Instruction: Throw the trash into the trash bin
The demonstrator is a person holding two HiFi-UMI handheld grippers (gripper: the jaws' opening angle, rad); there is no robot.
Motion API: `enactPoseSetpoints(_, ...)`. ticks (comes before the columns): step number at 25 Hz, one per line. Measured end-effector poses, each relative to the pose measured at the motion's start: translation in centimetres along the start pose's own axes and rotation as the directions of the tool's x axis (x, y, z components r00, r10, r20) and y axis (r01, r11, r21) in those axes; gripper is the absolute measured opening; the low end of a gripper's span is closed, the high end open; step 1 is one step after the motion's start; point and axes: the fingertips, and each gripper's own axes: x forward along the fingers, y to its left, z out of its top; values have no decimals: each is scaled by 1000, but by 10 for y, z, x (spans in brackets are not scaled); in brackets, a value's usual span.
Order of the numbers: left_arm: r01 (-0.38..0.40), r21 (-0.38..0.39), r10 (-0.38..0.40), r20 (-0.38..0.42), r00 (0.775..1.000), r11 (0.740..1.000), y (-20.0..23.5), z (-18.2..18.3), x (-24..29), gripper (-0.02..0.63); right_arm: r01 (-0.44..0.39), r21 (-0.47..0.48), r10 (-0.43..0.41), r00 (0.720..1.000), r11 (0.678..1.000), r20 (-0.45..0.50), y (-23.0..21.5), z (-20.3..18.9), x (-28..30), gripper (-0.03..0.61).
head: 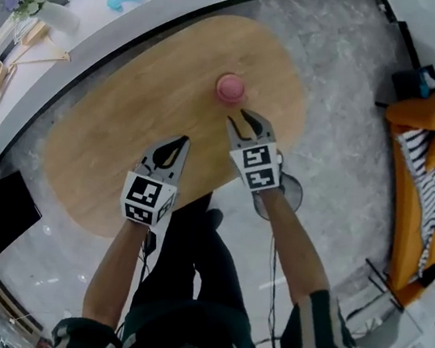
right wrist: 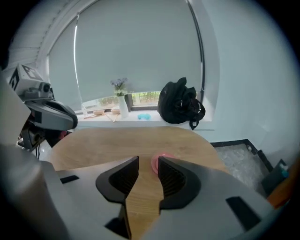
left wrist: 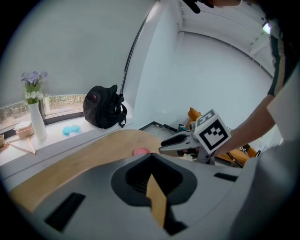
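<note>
Pink trash (right wrist: 156, 163) sits half hidden behind part-open, empty right gripper (head: 236, 115); left gripper (head: 183, 141) closed, empty.

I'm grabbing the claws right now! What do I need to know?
Left claw: shut, empty, over the near side of the oval wooden table.
Right claw: open, empty, pointed at the small round pink thing, not touching it.
The pink thing sits on the table's far side. No trash bin shows in any view.
Done: nothing picked up yet.
Left: probably grab the pink thing, find the bin, drop it in.
</note>
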Motion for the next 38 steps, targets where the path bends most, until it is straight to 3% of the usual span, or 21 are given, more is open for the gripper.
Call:
enactPoseSetpoints(9, -12, -16, 12, -19, 1000, 1000, 28, -19, 2, 0, -92, -243, 28, 966, 966, -256, -5, -32, 84, 109)
enactPoseSetpoints(19, -35, -41, 33, -39, 999, 999, 49, -41, -10, 0, -103, -334, -37, 922, 937, -386, -6, -61, 120, 107)
enactPoseSetpoints(24, -42, -43, 40, -43, 998, 998, 50, -48, -15, 0, -77, -335, -63, 920, 939, -387, -8, -67, 118, 8)
enactPoseSetpoints(29, -40, -40, 38, -45, 998, 998, 45, -47, -10, 0, -84, -339, -49, 930, 937, -365, -7, -68, 110, 5)
enactPoseSetpoints(38, 17, -6, -18, -44, 999, 1000, 19, -45, -10, 0, -15, -274, -75, 947, 962, -313, -10, -68, 63, 5)
